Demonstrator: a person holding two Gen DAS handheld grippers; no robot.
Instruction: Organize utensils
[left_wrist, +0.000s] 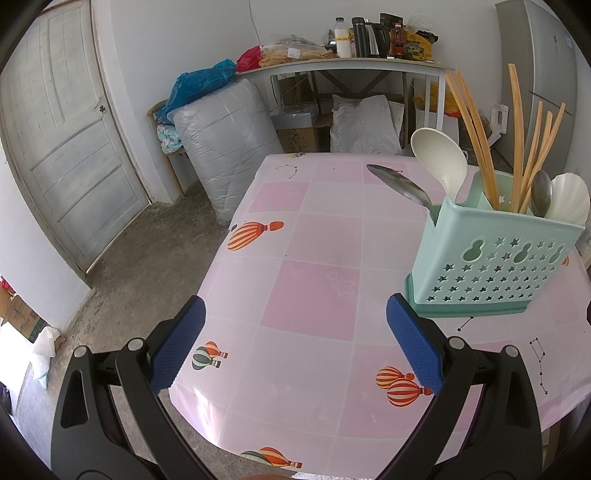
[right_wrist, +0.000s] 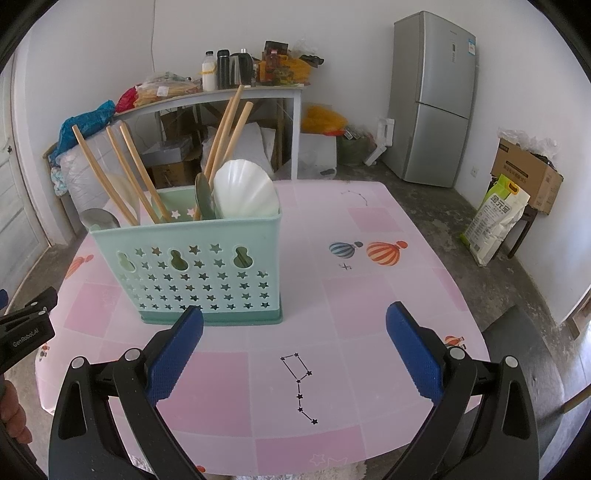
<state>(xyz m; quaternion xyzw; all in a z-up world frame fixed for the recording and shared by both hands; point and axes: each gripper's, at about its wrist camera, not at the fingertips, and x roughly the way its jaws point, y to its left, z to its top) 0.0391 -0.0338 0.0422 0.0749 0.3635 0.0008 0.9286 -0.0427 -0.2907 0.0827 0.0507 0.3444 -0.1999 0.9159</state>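
Both our claws are released and empty: the left claw (left_wrist: 295, 345) and the right claw (right_wrist: 294, 349) hover over the pink bench (right_wrist: 369, 295). The green caddy (right_wrist: 207, 273) stands upright on it, holding chopsticks (right_wrist: 140, 177), metal spoons (left_wrist: 402, 186) and white ladles (right_wrist: 245, 194).

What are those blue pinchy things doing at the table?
A person holds two grippers over the pink table. Both the left gripper and the right gripper are open and hold nothing. The spoons and chopsticks already stand in the green utensil holder, and no utensils lie loose on the table.
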